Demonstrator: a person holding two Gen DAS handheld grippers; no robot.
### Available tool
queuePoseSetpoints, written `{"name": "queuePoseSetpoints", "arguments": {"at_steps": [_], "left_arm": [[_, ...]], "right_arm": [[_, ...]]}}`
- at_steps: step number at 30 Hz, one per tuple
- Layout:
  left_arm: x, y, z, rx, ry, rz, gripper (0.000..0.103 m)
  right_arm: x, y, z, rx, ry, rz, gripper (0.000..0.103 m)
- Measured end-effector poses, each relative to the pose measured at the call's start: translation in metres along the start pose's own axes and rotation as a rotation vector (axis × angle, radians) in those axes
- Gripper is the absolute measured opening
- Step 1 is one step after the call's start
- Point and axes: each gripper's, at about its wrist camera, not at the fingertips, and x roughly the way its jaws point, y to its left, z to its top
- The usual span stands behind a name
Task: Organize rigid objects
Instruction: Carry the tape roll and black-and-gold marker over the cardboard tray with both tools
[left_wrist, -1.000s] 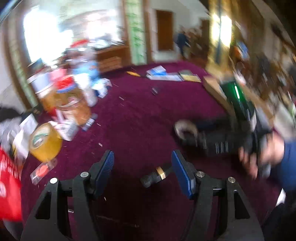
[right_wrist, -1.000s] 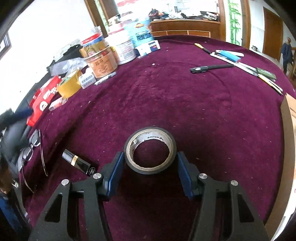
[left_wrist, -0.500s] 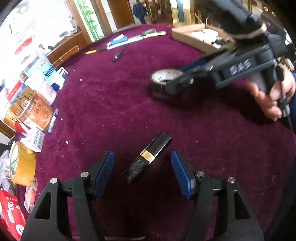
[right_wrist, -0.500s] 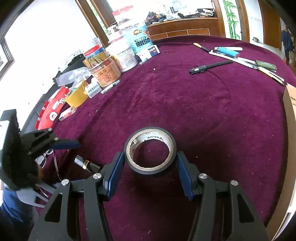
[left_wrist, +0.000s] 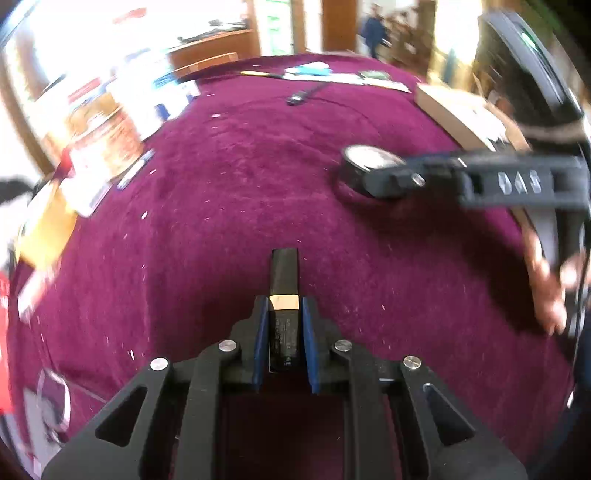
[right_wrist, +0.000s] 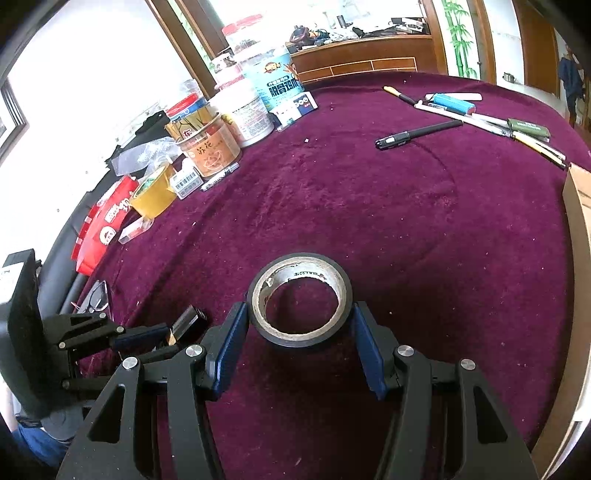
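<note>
My left gripper (left_wrist: 283, 306) is shut on a black lipstick tube with a gold band (left_wrist: 283, 280), which points forward over the purple cloth (left_wrist: 240, 192). The left gripper and the tube (right_wrist: 186, 320) also show at the lower left of the right wrist view. My right gripper (right_wrist: 299, 325) is closed around a black tape roll (right_wrist: 299, 299) that lies flat on the cloth, pads on both sides of it. The roll (left_wrist: 364, 162) and the right gripper also show in the left wrist view at the right.
Jars, cans and a yellow tape roll (right_wrist: 153, 192) crowd the left edge. A red packet (right_wrist: 107, 221) and glasses (right_wrist: 98, 299) lie nearer. A black pen (right_wrist: 417, 134), more pens and a blue lighter (right_wrist: 454, 103) lie far right. A cardboard box (right_wrist: 580, 206) stands right.
My left gripper has closed on the lipstick tube, which lay loose between its open fingers half a second ago. My right gripper has stayed around the tape roll.
</note>
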Motion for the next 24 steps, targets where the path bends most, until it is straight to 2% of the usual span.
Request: {"name": "queuePoseSetpoints", "arguments": {"at_steps": [4,7,11,17,24], "left_arm": [[-0.006,0.008,0.002,-0.123,-0.063,0.007,0.015],[-0.015,0.006,0.004,-0.152,-0.118,0.018,0.015],[-0.026,-0.001,0.008,-0.17,-0.181,0.027,0.015],[-0.045,-0.014,0.012,-0.176,-0.273,0.1,0.015],[-0.056,-0.028,0.01,-0.145,-0.353,0.202,0.015]], "right_arm": [[-0.004,0.002,0.001,-0.01,-0.013,-0.01,0.051],[-0.008,0.005,0.002,-0.02,-0.03,-0.02,0.051],[-0.018,0.009,0.004,-0.032,-0.063,-0.033,0.051],[-0.048,0.02,0.006,-0.042,-0.123,-0.071,0.051],[-0.077,0.031,-0.016,-0.074,-0.163,-0.099,0.052]]}}
